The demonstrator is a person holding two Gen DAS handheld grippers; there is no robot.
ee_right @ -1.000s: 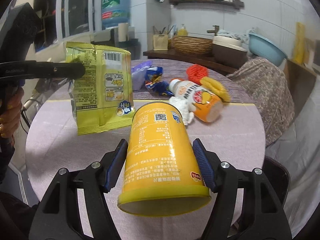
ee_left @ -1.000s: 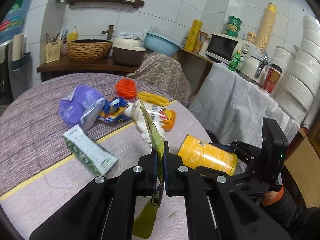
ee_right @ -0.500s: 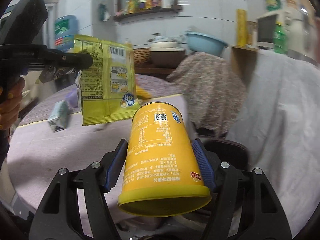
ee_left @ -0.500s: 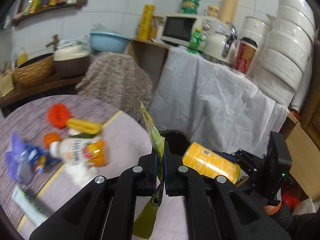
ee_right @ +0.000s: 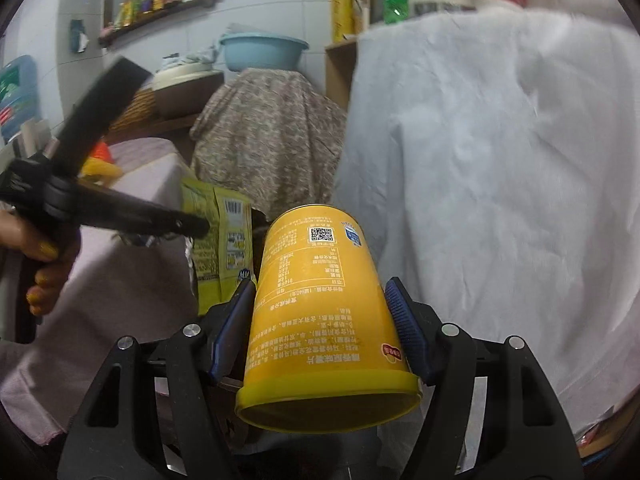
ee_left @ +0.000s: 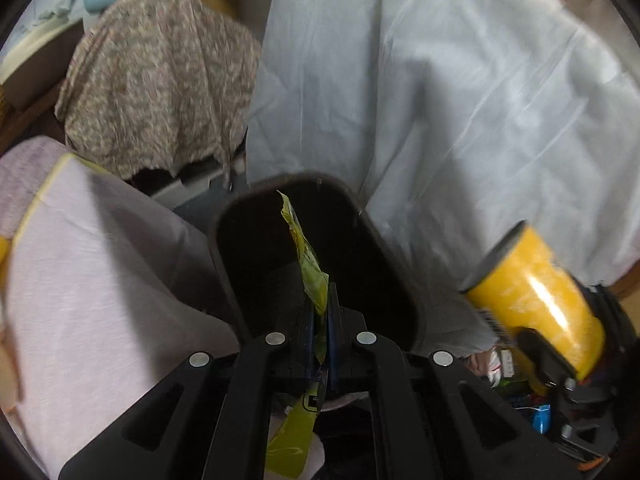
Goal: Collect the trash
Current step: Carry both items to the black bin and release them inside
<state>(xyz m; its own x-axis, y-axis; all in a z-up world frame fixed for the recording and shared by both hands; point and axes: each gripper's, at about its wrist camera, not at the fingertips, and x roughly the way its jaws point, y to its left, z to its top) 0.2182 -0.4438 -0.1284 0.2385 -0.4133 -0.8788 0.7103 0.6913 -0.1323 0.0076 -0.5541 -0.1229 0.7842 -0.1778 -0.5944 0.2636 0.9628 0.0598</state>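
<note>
Left gripper (ee_left: 319, 312): jaws nearly together, pinching a yellow-green snack wrapper (ee_left: 308, 268) edge-on, the wrapper standing up above the dark open mouth of a black trash bin (ee_left: 224, 264). Right gripper (ee_right: 320, 320): jaws spread wide around a yellow paper cup (ee_right: 320, 304), blue pads pressed to both sides, the cup's open rim facing the camera; seen from the left wrist, the cup sits off to the bin's right. Bin stands between the edge of a table under a pale pink cloth (ee_left: 100, 272) and a white draped sheet (ee_left: 460, 100). Behind: a floral cloth (ee_right: 272, 132) over furniture and a blue basin (ee_right: 262, 52).
</note>
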